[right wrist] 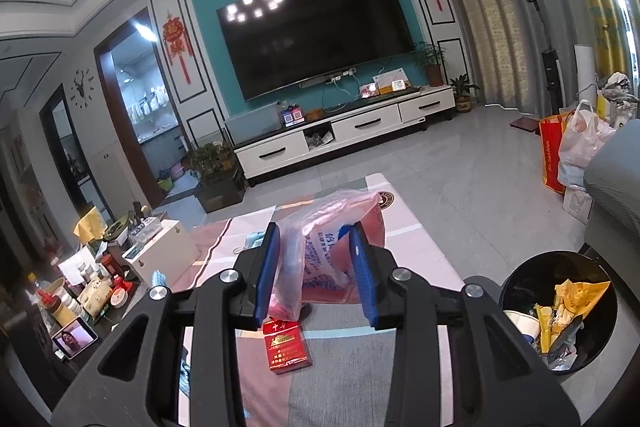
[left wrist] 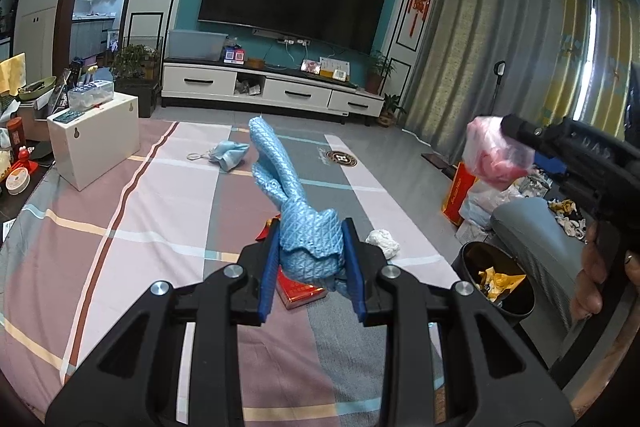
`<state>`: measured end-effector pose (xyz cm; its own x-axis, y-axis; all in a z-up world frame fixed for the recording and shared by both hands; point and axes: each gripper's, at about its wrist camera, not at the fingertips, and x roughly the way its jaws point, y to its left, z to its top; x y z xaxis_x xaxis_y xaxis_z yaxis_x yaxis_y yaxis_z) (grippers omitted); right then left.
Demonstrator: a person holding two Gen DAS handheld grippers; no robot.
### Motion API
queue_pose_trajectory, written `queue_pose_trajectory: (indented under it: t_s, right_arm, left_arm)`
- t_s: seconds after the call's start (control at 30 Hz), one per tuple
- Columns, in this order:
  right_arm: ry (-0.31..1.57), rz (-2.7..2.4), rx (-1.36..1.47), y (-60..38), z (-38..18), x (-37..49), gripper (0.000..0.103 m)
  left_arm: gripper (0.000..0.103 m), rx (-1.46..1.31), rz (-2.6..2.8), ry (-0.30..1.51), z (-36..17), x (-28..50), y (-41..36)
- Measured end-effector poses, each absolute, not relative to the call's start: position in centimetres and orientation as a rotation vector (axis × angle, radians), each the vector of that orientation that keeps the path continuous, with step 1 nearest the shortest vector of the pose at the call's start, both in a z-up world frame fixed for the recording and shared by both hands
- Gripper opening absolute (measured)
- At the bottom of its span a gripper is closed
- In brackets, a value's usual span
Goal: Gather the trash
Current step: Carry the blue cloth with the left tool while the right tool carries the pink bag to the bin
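- Left claw [left wrist: 310, 259] is clamped on a crumpled blue textured cloth [left wrist: 296, 203]. Grip sits on the bunched lower part, so the free end sticks up and forward, clear of the striped sheet [left wrist: 120, 227] on the worktop.
- Right claw [right wrist: 316, 271] pinches a pink plastic bag [right wrist: 332, 227] between its blue pads. The bag is held up in the air, with loose film draping below the jaws. In the left wrist view the same bag [left wrist: 496, 151] hangs at the claw tip, off to the right and above the bin side.
- Both pieces are lifted off the surface, likely so they can go to the bin without dragging other litter.
- Black trash bin [right wrist: 516, 279] stands on the floor at the right edge of the sheet, beside the grey sofa [right wrist: 616, 163]. It already holds a yellow wrapper [right wrist: 580, 295] and other scraps, so it reads as the drop point. The right claw is nearer to it.
- Still on the sheet: a red cigarette pack [right wrist: 286, 347] just below the claws, a white crumpled tissue [left wrist: 383, 243] near the bin, and another blue cloth [left wrist: 228, 155] further out.
- My read: two items in hand, at least three left; dropping comes next.
- Risk: thin bag film could slip or snag on the bin rim.
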<state>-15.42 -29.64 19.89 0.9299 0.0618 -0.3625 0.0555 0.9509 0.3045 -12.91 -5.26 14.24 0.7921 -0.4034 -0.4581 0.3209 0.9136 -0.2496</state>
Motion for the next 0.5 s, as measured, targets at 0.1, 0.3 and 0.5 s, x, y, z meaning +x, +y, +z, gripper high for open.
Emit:
queue_pose_trajectory:
  t_s: [0.1,0.3,0.5]
  right_arm:
    - [0.382,0.000,0.305,-29.2,19.9,-15.2,0.037]
    - [0.397,-0.004,0.268,-28.5,19.7,-14.8,0.037]
    - [0.416,0.000,0.235,-27.3,19.3,-14.3,0.037]
  left_arm:
    - [0.031,-0.162,-0.397,0.528,14.4,-13.1,-5.2]
    - [0.031,-0.183,-0.417,0.525,14.9,-13.5,-4.6]
    - [0.031,-0.185,-0.406,0.522,15.0,-13.5,-4.2]
